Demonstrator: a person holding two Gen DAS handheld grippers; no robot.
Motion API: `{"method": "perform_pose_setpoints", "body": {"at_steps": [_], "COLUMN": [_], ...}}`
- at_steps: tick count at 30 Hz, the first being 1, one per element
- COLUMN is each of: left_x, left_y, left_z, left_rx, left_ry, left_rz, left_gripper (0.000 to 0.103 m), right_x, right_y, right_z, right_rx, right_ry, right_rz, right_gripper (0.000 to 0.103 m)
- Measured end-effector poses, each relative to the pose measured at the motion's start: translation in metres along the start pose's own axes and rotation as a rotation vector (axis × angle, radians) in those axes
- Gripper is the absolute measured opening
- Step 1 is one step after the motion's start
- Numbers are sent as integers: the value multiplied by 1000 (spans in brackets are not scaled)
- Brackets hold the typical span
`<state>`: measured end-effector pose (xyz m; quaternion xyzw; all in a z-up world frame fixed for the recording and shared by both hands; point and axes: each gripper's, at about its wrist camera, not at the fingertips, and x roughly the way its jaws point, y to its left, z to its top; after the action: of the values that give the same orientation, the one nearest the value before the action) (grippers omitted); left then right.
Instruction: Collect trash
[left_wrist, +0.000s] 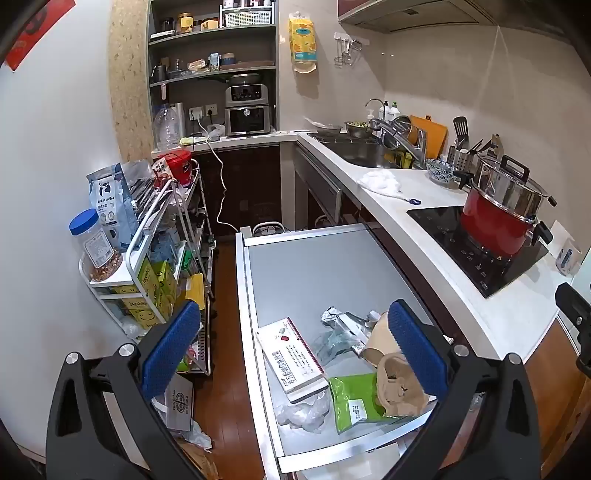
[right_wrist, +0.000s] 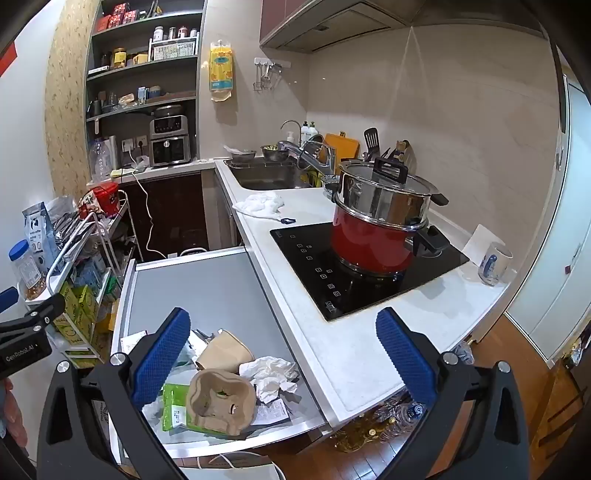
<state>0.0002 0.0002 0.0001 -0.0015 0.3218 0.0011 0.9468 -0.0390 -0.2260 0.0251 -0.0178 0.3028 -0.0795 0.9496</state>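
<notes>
Trash lies at the near end of a grey table (left_wrist: 314, 273) (right_wrist: 207, 288): a white medicine box (left_wrist: 291, 356), a green pouch (left_wrist: 354, 400) (right_wrist: 175, 408), a brown pulp cup carrier (left_wrist: 399, 384) (right_wrist: 221, 402), a paper cup (right_wrist: 225, 350), crumpled foil (left_wrist: 343, 321), clear plastic wrap (left_wrist: 303, 410), crumpled white paper (right_wrist: 271, 373). My left gripper (left_wrist: 291, 349) hovers open above the pile, nothing between its blue pads. My right gripper (right_wrist: 282, 360) is open too, over the table's right edge and the paper. The left gripper's body (right_wrist: 26, 332) shows at the right view's left edge.
A white counter (left_wrist: 436, 236) runs along the right with a red pot (left_wrist: 498, 218) (right_wrist: 376, 236) on a black cooktop, a sink (left_wrist: 362, 153) and a white cloth (right_wrist: 260, 203). A loaded wire rack (left_wrist: 159, 258) stands left. Wood floor lies between, with a box (left_wrist: 179, 402) and bottles (right_wrist: 388, 417).
</notes>
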Motion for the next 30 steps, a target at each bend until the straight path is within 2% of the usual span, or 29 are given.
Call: {"method": "perform_pose_setpoints", "body": {"at_steps": [30], "left_x": [-2], "left_y": [12], "left_z": [5], "left_rx": [-12], "left_ry": [-25], "left_rz": [26], "left_gripper": [101], "right_x": [1], "right_y": [-6], "right_z": [2], "right_rx": [22], "right_ry": [-1], "right_rz": [2], "right_gripper": [99]}}
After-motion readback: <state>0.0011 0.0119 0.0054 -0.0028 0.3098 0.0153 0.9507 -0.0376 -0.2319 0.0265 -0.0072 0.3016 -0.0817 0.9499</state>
